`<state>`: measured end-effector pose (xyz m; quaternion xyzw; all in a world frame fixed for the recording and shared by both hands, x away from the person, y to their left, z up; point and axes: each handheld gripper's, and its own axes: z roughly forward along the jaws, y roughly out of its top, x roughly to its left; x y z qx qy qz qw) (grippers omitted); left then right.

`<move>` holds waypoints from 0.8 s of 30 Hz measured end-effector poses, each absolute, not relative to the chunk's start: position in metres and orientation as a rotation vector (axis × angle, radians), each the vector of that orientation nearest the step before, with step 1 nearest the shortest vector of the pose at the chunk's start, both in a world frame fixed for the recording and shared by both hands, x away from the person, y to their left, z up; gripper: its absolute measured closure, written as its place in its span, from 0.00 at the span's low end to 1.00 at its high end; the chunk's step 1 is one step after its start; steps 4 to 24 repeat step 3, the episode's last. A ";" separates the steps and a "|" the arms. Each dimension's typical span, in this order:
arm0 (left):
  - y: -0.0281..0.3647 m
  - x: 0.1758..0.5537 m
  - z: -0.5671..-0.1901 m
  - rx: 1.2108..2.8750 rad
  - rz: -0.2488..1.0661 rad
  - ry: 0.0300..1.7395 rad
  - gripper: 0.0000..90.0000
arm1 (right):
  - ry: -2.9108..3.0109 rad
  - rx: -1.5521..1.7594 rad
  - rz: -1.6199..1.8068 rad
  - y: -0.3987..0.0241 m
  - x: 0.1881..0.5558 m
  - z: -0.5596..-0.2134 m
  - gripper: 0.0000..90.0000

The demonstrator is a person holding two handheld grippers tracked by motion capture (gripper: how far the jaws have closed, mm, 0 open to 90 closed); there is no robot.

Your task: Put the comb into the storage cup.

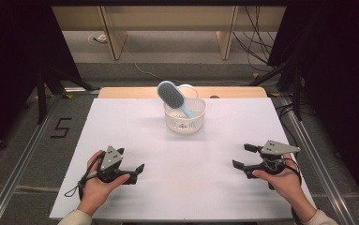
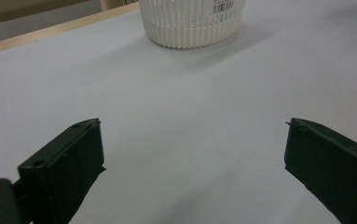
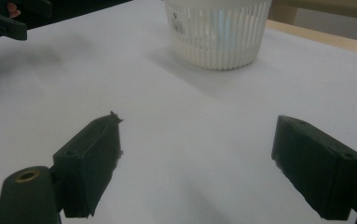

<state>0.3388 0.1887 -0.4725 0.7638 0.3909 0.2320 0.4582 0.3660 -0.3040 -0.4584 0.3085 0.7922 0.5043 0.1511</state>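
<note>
Here, two hand-held grippers rest apart on a white table, with a basket holding a brush beyond them.

The white table (image 1: 182, 164) spans the scene. At its far middle stands a white slatted basket (image 1: 184, 119), and a blue hairbrush (image 1: 172, 96) leans in it, head up and tilted left over the rim. The left gripper (image 1: 130, 165) sits near left and the right gripper (image 1: 243, 156) near right, well apart; both have jaws spread wide with nothing between them, pointing toward the basket.
</note>
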 end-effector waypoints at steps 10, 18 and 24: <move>0.188 0.339 -0.473 1.883 0.571 0.962 0.05 | 2.279 0.892 1.450 -0.304 0.366 -0.459 0.18; 0.188 0.339 -0.473 1.883 0.571 0.962 0.05 | 2.279 0.892 1.450 -0.304 0.366 -0.459 0.18; 0.188 0.339 -0.473 1.883 0.571 0.962 0.05 | 2.279 0.892 1.450 -0.304 0.366 -0.459 0.18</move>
